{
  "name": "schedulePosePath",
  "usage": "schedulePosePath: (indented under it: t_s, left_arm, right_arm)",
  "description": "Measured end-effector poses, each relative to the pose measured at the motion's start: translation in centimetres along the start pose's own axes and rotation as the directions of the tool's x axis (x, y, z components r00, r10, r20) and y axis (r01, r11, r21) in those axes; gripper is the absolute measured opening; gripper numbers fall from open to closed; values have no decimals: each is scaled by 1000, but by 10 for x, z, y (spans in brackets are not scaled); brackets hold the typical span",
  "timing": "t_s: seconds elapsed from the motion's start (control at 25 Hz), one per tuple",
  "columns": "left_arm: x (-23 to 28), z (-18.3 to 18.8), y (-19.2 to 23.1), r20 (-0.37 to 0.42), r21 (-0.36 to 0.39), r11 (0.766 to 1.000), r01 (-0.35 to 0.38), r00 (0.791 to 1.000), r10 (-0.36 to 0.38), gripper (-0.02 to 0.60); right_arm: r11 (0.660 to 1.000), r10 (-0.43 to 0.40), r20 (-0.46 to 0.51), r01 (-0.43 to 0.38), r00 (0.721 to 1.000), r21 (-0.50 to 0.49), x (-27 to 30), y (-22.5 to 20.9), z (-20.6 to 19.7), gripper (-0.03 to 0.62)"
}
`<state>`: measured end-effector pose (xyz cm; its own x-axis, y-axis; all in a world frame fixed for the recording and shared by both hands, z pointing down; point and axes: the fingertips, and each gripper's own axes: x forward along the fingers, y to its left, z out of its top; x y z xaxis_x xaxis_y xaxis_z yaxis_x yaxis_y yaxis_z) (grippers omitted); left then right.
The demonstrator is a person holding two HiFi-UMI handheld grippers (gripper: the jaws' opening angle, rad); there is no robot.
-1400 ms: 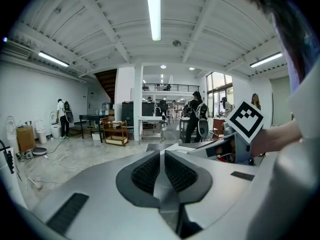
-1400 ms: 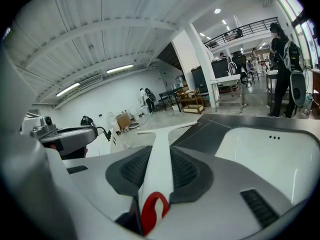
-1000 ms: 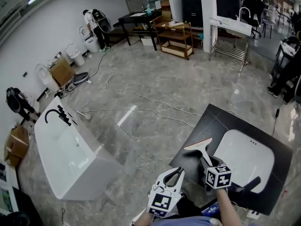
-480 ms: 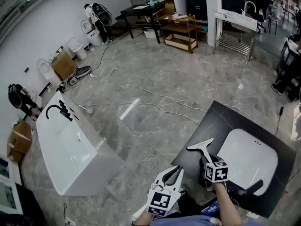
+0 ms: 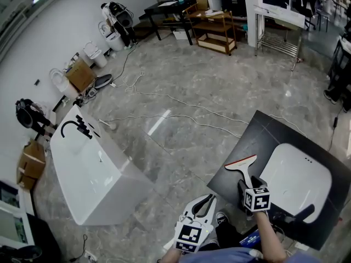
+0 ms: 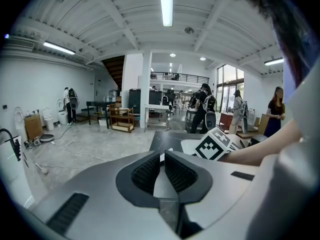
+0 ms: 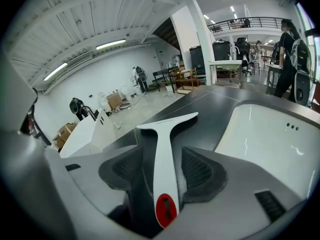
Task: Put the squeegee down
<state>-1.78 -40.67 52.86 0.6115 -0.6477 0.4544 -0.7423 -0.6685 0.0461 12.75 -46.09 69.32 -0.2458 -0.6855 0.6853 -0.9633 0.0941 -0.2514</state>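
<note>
The right gripper (image 5: 245, 185) has come lower, and its jaws are opening around the squeegee (image 7: 164, 149), which rests on the counter (image 5: 263, 129). The left gripper (image 6: 162, 155) is closed and empty. The task seems almost done.

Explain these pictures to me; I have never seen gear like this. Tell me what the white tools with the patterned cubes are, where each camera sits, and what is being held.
There is no robot here. A person holds a two-jaw gripper in each hand, and the patterned cubes are part of those grippers. The head view comes from a camera on the person's head, looking steeply down. The two gripper views come from cameras riding on the grippers, each looking along its own jaws. The right gripper has its jaws opening around a white squeegee, with the pads clear of the handle. The blade end seems to rest on the dark countertop, beside a white basin. The left gripper is shut and empty. A white bathtub stands on the floor.
</note>
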Motion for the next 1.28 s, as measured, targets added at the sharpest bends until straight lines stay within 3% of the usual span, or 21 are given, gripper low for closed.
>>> schedulePosePath:
  t_s: [0.08, 0.44, 0.84, 1.28]
  left_arm:
    - [-3, -2, 0, -1, -3, 1000, -6, 1000, 6, 39]
    - [-24, 2, 0, 33, 2, 1000, -21, 999, 21, 39]
    - [-73, -2, -5, 81, -22, 999, -33, 996, 35, 39]
    - [-140, -11, -30, 172, -9, 999, -32, 985, 34, 38]
  right_arm:
    - [1000, 4, -3, -4, 1000, -12, -3, 3, -1, 245]
    - [999, 28, 109, -25, 994, -30, -44, 27, 22, 245]
    - [995, 93, 271, -81, 958, -53, -131, 78, 47, 244]
    - [991, 117, 349, -87, 930, -100, -224, 132, 13, 160]
